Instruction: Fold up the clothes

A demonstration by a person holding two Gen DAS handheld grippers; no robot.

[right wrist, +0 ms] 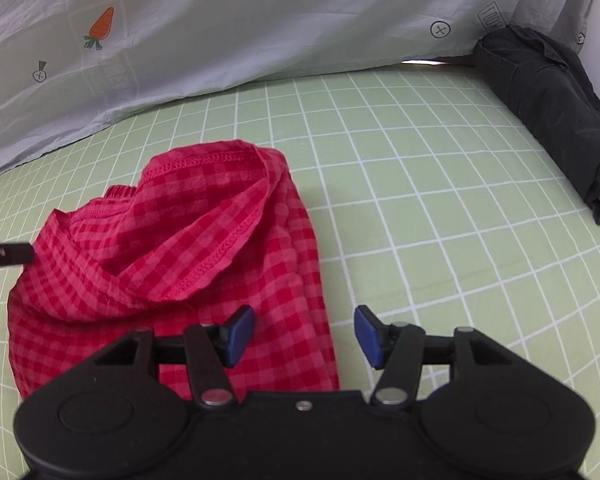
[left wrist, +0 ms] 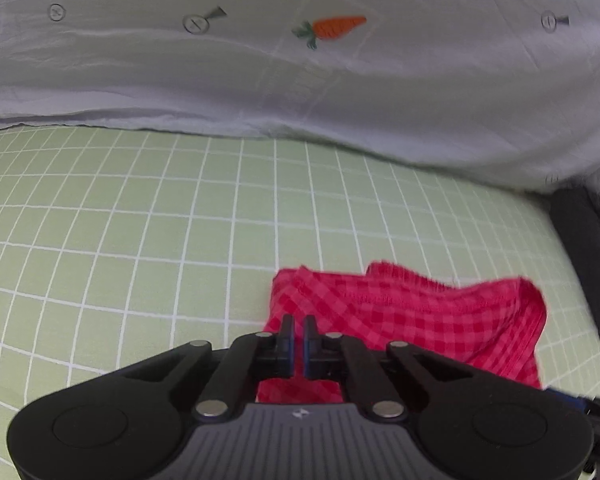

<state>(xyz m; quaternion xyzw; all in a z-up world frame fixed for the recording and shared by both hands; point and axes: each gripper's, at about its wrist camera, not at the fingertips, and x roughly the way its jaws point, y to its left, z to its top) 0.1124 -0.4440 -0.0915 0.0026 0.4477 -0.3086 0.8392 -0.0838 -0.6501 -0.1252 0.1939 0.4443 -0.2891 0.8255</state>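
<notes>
A red checked garment lies crumpled on the green grid sheet, with a hemmed flap folded over its middle. It also shows in the left wrist view. My left gripper is shut on the garment's left edge; its tip shows in the right wrist view at the cloth's left side. My right gripper is open and empty, low over the garment's right edge, the left finger above the cloth and the right finger above the sheet.
A dark grey folded garment lies at the far right; it also shows in the left wrist view. A pale quilt with a carrot print is bunched along the back, seen too in the right wrist view.
</notes>
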